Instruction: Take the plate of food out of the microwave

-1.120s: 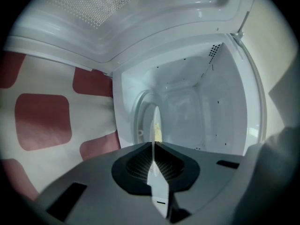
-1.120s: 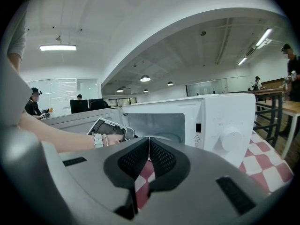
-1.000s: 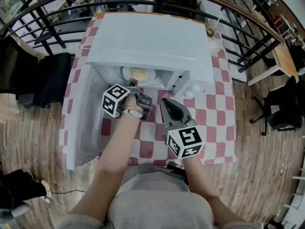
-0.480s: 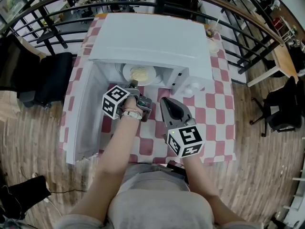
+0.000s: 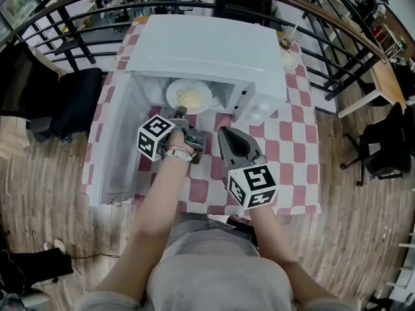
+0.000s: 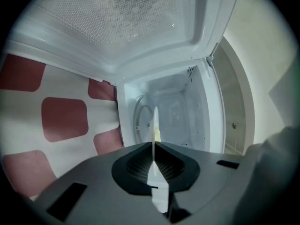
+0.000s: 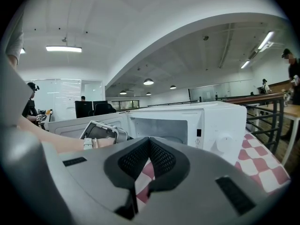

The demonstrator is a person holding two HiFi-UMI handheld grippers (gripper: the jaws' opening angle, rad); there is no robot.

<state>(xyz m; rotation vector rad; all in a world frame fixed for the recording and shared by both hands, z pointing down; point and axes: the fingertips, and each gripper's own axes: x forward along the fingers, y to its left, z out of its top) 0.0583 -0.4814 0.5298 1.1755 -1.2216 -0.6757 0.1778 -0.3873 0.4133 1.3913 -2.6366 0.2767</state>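
White plate (image 5: 189, 96) at microwave (image 5: 207, 47) mouth, extraction step: rim pinched in left tongs (image 5: 182, 113); right tongs (image 5: 224, 132) closed, empty. Next: draw clear, level.

The microwave (image 5: 207, 50) has a smooth white casing with a soft sheen, like painted metal. The inner face of its open door (image 5: 111, 149) carries a finely perforated, dotted panel. The oven's inside walls look smooth and glossy white. The plate (image 5: 189, 96) is thin, white and shiny; whether china or plastic cannot be told. The tablecloth (image 5: 295, 151) is a smooth red-and-white check with a faint sheen. The left gripper (image 6: 153, 146) and right gripper (image 7: 149, 139) have matt grey plastic bodies and black pads with a fine mesh-like texture. The floor (image 5: 363, 238) is matt wooden planks. The railing (image 5: 327, 44) has dark metal bars.
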